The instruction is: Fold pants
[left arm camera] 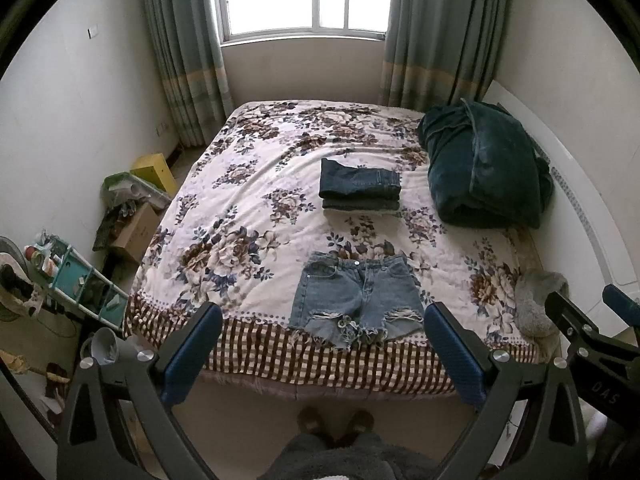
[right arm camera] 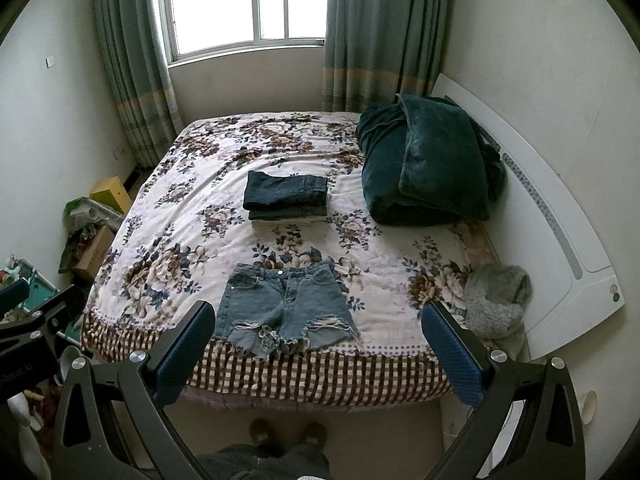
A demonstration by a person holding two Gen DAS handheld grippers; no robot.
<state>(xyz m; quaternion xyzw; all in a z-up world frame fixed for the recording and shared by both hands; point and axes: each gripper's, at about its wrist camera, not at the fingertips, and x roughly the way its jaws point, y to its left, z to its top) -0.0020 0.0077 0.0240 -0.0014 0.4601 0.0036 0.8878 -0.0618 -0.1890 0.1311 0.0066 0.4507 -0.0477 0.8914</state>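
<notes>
Light blue denim shorts (left arm camera: 354,298) with frayed hems lie flat, waistband away from me, at the near edge of the floral bedspread (left arm camera: 248,184); they also show in the right wrist view (right arm camera: 286,306). My left gripper (left arm camera: 322,316) is open and empty, held above the bed's near edge in front of the shorts. My right gripper (right arm camera: 318,314) is open and empty, also short of the shorts. The right gripper shows at the right edge of the left wrist view (left arm camera: 592,312). The left gripper shows at the left edge of the right wrist view (right arm camera: 36,300).
A stack of folded dark jeans (left arm camera: 360,190) sits mid-bed. A dark green rolled blanket (left arm camera: 484,164) lies at the back right by the white headboard (right arm camera: 560,216). A grey plush item (right arm camera: 496,300) sits at the right edge. Boxes and clutter (left arm camera: 132,208) fill the floor on the left.
</notes>
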